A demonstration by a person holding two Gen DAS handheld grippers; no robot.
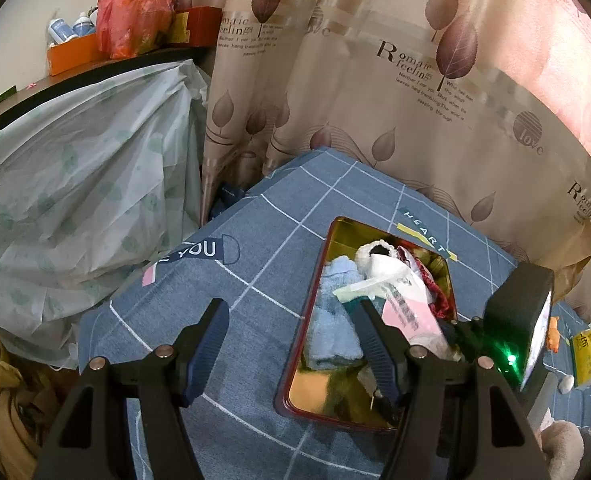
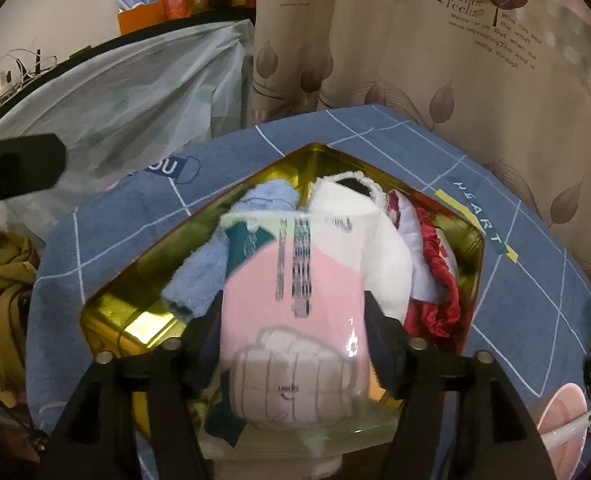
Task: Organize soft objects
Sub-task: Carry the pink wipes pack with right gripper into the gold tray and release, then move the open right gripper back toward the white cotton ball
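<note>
A gold tin tray [image 1: 307, 388] with a red rim lies on the blue checked cloth [image 1: 255, 280]. It holds a light blue towel [image 1: 331, 320], a white fluffy item [image 1: 379, 260] and a red frilly cloth [image 1: 439, 296]. My right gripper [image 2: 291, 320] is shut on a pink and white packet [image 2: 291, 300] in clear wrap, held over the tray [image 2: 135, 320]. The packet also shows in the left wrist view [image 1: 407, 316]. My left gripper [image 1: 291, 344] is open and empty, above the cloth at the tray's left edge. The blue towel [image 2: 199, 280], white item [image 2: 383, 256] and red cloth [image 2: 435, 312] show behind the packet.
A patterned curtain [image 1: 415, 80] hangs behind the table. A large plastic-covered bundle [image 1: 75, 200] stands left. A shelf holds an orange box [image 1: 71, 52] and red bag [image 1: 135, 16]. A yellow carton [image 1: 585, 356] sits right. A pink bowl with a spoon [image 2: 567, 420] is at the lower right.
</note>
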